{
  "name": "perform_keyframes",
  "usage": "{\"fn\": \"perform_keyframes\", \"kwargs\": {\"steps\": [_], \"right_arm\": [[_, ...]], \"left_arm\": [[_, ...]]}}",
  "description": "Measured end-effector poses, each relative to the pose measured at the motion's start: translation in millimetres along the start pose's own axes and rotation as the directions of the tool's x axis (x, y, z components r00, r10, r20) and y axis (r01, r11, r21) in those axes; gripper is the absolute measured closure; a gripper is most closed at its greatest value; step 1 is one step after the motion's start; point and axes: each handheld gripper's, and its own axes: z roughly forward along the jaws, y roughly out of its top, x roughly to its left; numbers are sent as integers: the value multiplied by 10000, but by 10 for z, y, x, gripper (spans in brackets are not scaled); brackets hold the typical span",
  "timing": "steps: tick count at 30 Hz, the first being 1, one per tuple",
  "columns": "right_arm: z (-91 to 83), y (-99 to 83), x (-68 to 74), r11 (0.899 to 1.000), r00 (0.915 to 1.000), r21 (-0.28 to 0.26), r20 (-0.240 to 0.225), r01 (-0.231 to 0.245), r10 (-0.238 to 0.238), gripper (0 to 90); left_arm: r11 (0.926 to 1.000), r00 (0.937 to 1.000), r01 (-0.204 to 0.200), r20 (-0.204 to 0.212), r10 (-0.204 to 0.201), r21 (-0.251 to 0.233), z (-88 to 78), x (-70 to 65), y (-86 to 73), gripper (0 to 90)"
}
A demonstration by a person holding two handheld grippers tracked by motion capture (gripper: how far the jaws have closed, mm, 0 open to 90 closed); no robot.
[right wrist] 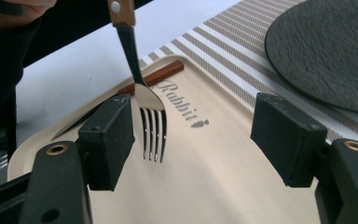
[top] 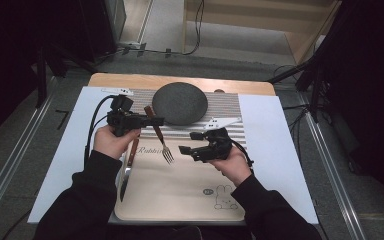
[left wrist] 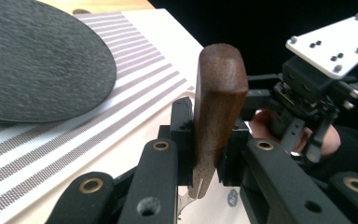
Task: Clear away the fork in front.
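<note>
Item: fork (top: 159, 135), wooden handle, steel tines. Held aloft over the beige tray (top: 190, 192), handle clamped between the pads of the left gripper (top: 156, 120), tines hanging down toward the tray's upper left part.

Item: right gripper (top: 182, 149). Jaws stood wide and empty just right of the tines; nothing pressed between them.

Item: knife (top: 128, 167), wooden handle, lying along the tray's left edge.

Item: dark round plate (top: 180, 102), beyond the tray on the striped mat (top: 225, 107).

Handling note, as judgement: the fork looked due to be set down on the tray. Best done by lowering the tines until they rest flat, parallel to the knife, before the left grip is loosened; the right gripper should stay clear of the tines.
</note>
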Motion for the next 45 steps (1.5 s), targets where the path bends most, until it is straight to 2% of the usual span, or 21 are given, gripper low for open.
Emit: {"fn": "perform_keyframes", "kwargs": {"steps": [3, 7, 19, 22, 27, 34, 39, 45], "right_arm": [[-30, -35, 0, 9999, 10000, 109, 42, 2, -2, 277], [-67, -94, -1, 9999, 9999, 65, 78, 91, -92, 273], [-189, -283, 0, 9993, 9997, 298, 128, 225, -229, 251], [-231, -332, -2, 9989, 9996, 419, 171, 215, -222, 248], [-329, -411, -8, 9984, 9996, 554, 259, 122, -137, 247], [-476, -555, -13, 9971, 9993, 745, 361, -124, 98, 247], [-588, -699, -25, 9957, 9981, 865, 545, -340, 294, 248], [-686, -859, -37, 9926, 9957, 1058, 770, -595, 515, 248]], "left_arm": [[9998, 9998, -23, 204, 19, 201, 3, -26, -21, 802], [9997, 9990, -49, 456, 38, 220, -4, -57, -71, 802], [9955, 9945, -384, 1004, 297, 861, 81, -243, -285, 802], [9946, 9930, -322, 1164, 206, 982, 93, -263, -348, 802], [9930, 9926, -248, 1213, 107, 1153, 112, -279, -428, 801], [9915, 9885, -72, 1508, -126, 1303, 141, -286, -534, 801], [9898, 9900, -92, 1405, -109, 1421, 165, -273, -582, 801], [9877, 9899, 119, 1375, -336, 1562, 215, -217, -622, 801]]}}
